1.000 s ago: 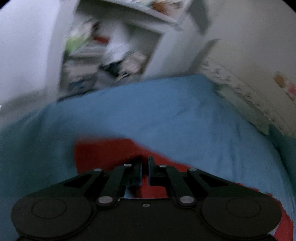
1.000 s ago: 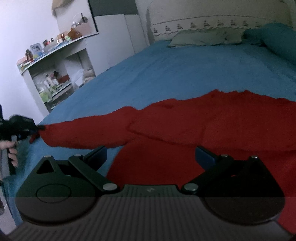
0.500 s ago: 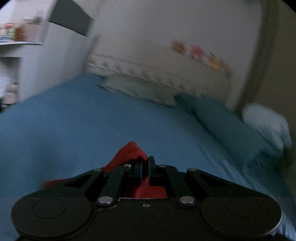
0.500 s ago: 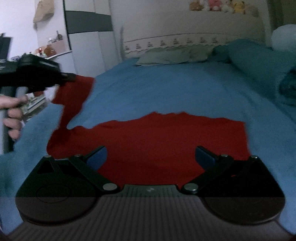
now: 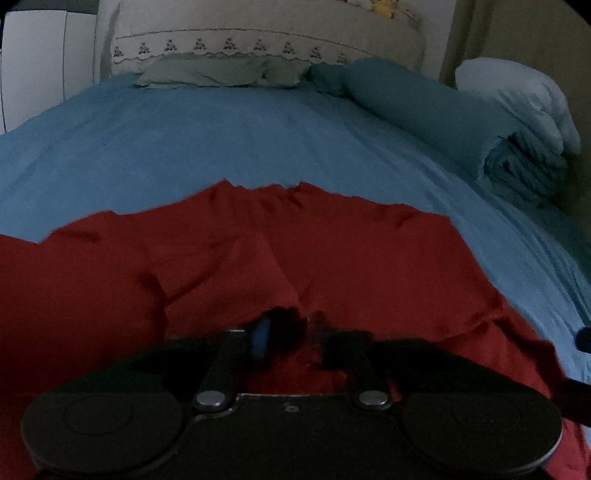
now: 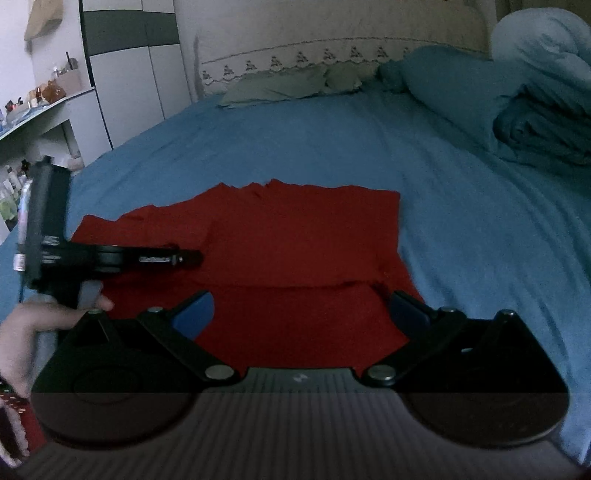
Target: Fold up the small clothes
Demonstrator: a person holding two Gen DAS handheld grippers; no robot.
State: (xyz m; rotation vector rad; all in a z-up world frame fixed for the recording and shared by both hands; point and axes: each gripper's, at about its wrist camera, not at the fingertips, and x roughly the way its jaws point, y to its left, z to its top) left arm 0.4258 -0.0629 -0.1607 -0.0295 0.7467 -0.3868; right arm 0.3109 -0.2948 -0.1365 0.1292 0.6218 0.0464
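A red garment (image 5: 332,251) lies spread on the blue bed sheet (image 5: 221,140), with one sleeve folded in over its body. My left gripper (image 5: 295,332) hovers low over that folded part. Its jaws are opening and blurred, and red cloth shows in the gap without being pinched. In the right wrist view the left gripper (image 6: 192,256) reaches in from the left over the garment (image 6: 295,236), held by a hand (image 6: 37,325). My right gripper (image 6: 301,306) stands wide open above the garment's near edge, with nothing between its fingers.
A rolled teal duvet (image 6: 517,110) and a pale bundle (image 5: 524,99) lie along the right side of the bed. A grey-green pillow (image 5: 221,72) rests against the headboard (image 5: 266,33). A wardrobe (image 6: 136,74) and a cluttered shelf (image 6: 40,99) stand at the left.
The left gripper carried the pinched sleeve rightward across the garment, set it down on the body, and its jaws parted. The right gripper shifted sideways, staying open.
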